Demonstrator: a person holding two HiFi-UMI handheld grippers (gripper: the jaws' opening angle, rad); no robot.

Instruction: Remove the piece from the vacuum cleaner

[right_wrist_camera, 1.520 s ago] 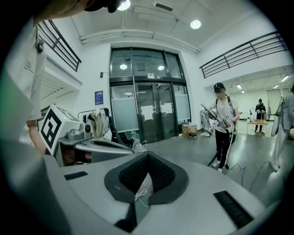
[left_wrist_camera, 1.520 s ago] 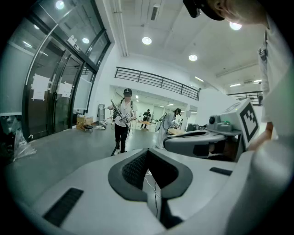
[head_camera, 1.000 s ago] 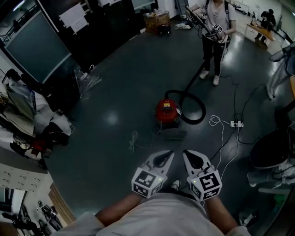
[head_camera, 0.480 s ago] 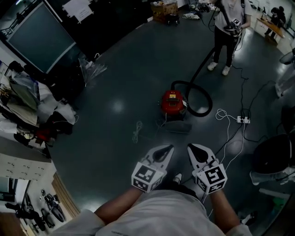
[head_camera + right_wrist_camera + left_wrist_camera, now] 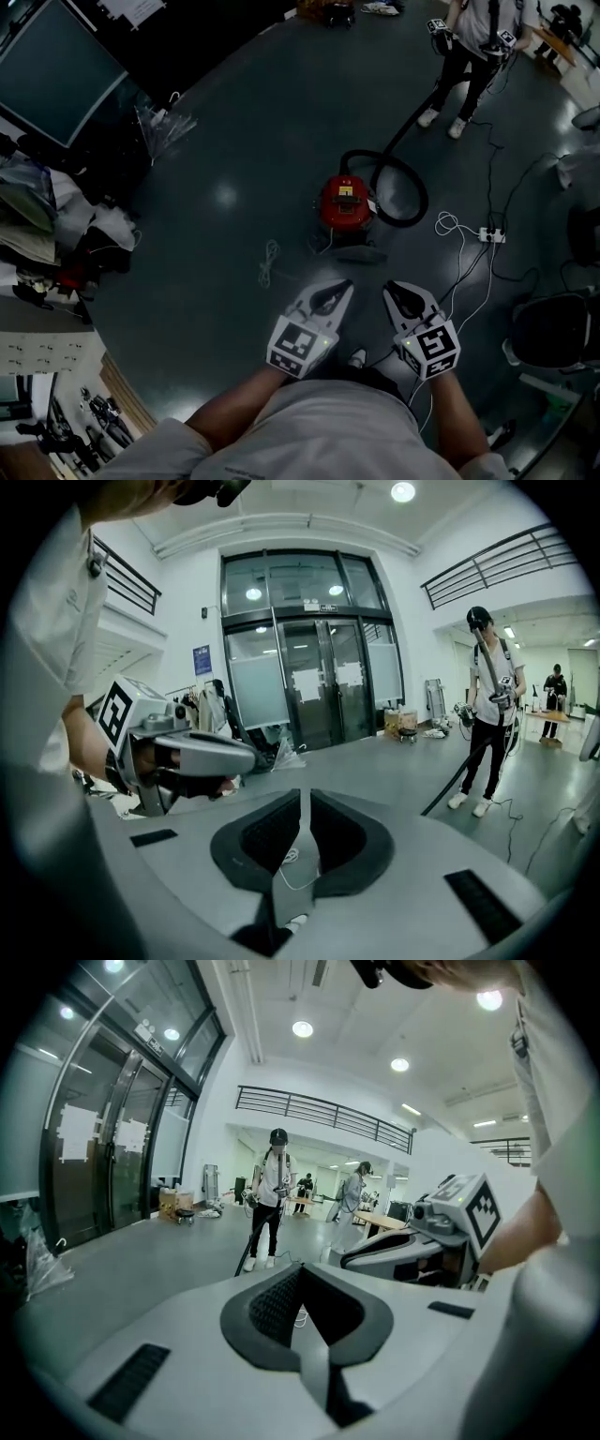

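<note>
A red vacuum cleaner [image 5: 343, 202] stands on the dark floor ahead of me. Its black hose [image 5: 405, 187] loops beside it and runs up to a standing person [image 5: 474, 36], who holds the far end. A dark flat nozzle piece [image 5: 356, 253] lies just in front of the vacuum. My left gripper [image 5: 344, 283] and right gripper [image 5: 388, 285] hover side by side at waist height, short of the vacuum and touching nothing. Both are shut and empty, as the left gripper [image 5: 299, 1267] and right gripper [image 5: 306, 792] also appear in their own views. The person [image 5: 488, 726] with the hose [image 5: 457, 772] stands to the right.
A white cable [image 5: 454, 225] and a power strip [image 5: 491, 234] lie right of the vacuum. A loose cord [image 5: 269, 262] lies to its left. Cluttered bags and clothes [image 5: 66, 234] line the left wall. A dark chair [image 5: 551, 330] stands at the right.
The head view has shifted, so the vacuum and the standing person sit a little higher in the frame. Both grippers have stayed shut, side by side.
</note>
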